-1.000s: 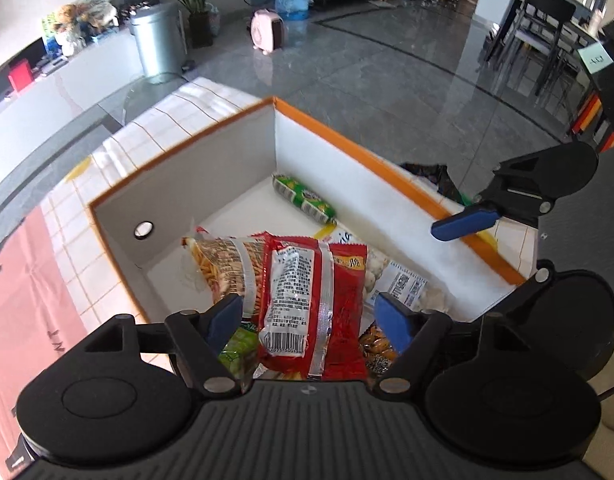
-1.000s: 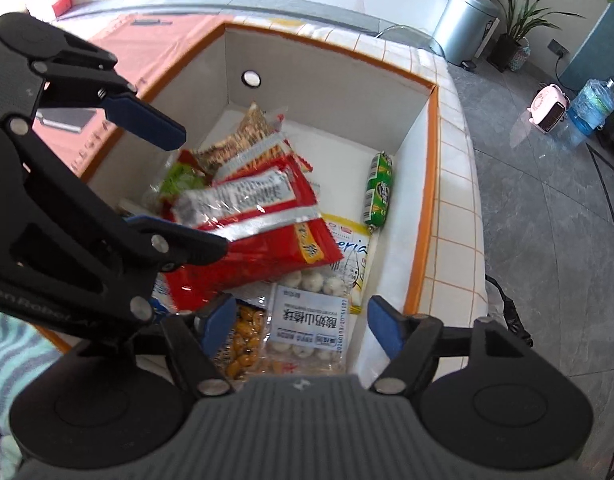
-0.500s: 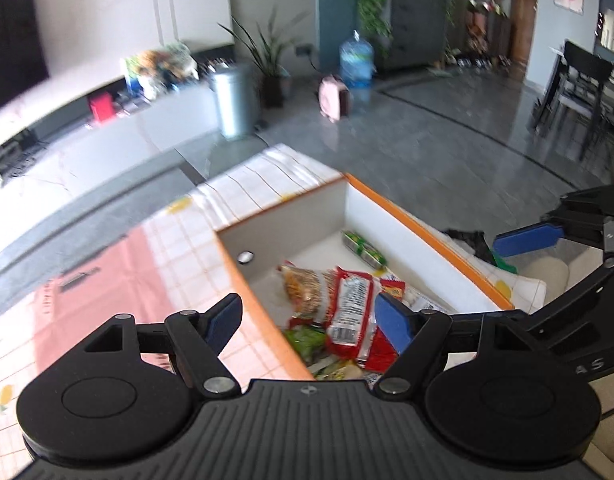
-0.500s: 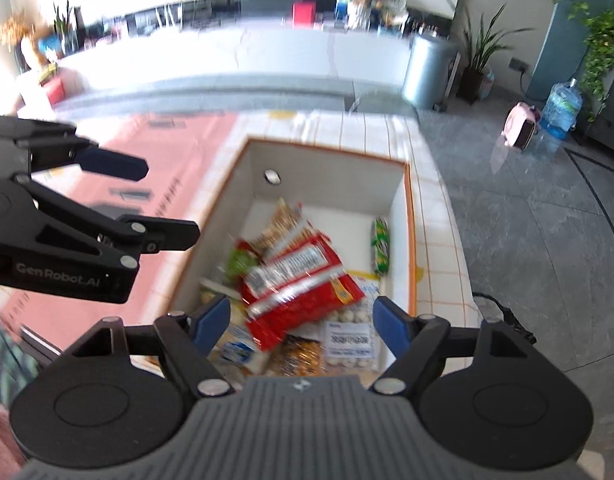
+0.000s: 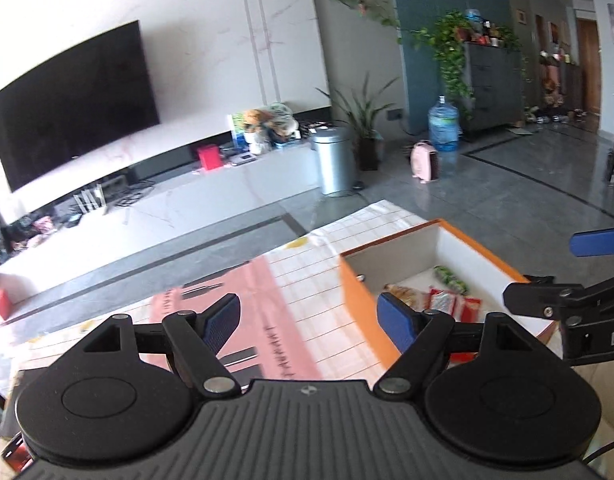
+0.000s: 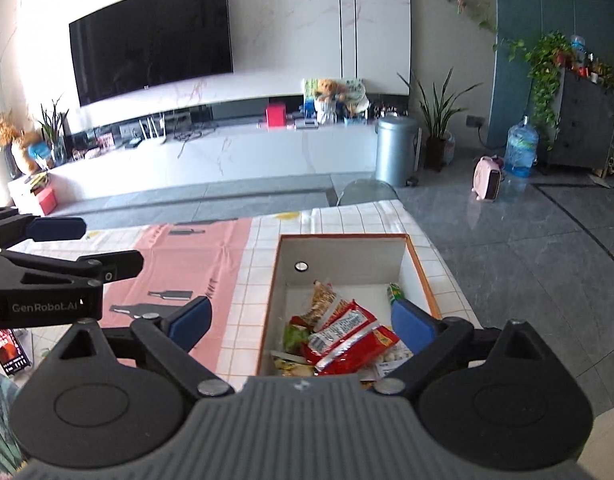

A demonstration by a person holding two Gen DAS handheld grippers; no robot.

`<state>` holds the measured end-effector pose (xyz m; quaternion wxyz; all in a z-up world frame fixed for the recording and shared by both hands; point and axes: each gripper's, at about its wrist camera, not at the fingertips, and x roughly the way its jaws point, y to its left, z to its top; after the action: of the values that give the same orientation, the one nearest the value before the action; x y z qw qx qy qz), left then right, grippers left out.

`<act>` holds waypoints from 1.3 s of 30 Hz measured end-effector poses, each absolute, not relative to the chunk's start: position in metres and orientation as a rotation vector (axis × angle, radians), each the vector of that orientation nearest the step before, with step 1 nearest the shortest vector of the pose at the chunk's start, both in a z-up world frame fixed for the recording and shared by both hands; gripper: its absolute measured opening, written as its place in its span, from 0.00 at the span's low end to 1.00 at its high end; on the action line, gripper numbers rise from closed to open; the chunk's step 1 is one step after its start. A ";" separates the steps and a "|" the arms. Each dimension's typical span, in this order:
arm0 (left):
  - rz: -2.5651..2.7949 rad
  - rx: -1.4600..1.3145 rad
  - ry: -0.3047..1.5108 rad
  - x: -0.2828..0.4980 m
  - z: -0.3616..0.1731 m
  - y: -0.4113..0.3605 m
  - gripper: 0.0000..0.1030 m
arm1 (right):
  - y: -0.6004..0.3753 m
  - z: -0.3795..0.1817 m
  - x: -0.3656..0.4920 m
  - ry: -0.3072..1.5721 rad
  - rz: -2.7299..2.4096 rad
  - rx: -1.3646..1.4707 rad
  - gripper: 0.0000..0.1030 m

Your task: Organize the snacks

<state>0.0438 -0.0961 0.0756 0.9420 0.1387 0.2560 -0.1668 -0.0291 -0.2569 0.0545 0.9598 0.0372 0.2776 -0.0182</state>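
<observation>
1. Left wrist view: left tongs [image 5: 309, 322] spread wide, holding nothing, raised above the checked-cloth table [image 5: 307, 276]. Orange-rimmed white cardboard box [image 5: 391, 254] sits to the right; red snack packets [image 5: 443, 302] and a green wrapped roll [image 5: 451, 278] lie inside. Right tongs [image 5: 587, 268] at the frame edge, parted, empty.

2. Right wrist view: right tongs [image 6: 303, 320] wide apart, empty, above the box [image 6: 417, 258]. Red foil snack packet [image 6: 349, 338] tops a loose pile. No snacks visible on the cloth; task judged near complete.
</observation>
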 end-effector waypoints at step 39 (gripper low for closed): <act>-0.290 0.187 0.642 0.024 0.009 -0.047 0.92 | -0.214 -0.013 -0.039 0.628 -0.196 0.092 0.91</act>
<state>0.0242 -0.0475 0.0092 0.9343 0.0914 0.3140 -0.1419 -0.0391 -0.2138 -0.0132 0.9453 0.0452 0.3084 -0.0962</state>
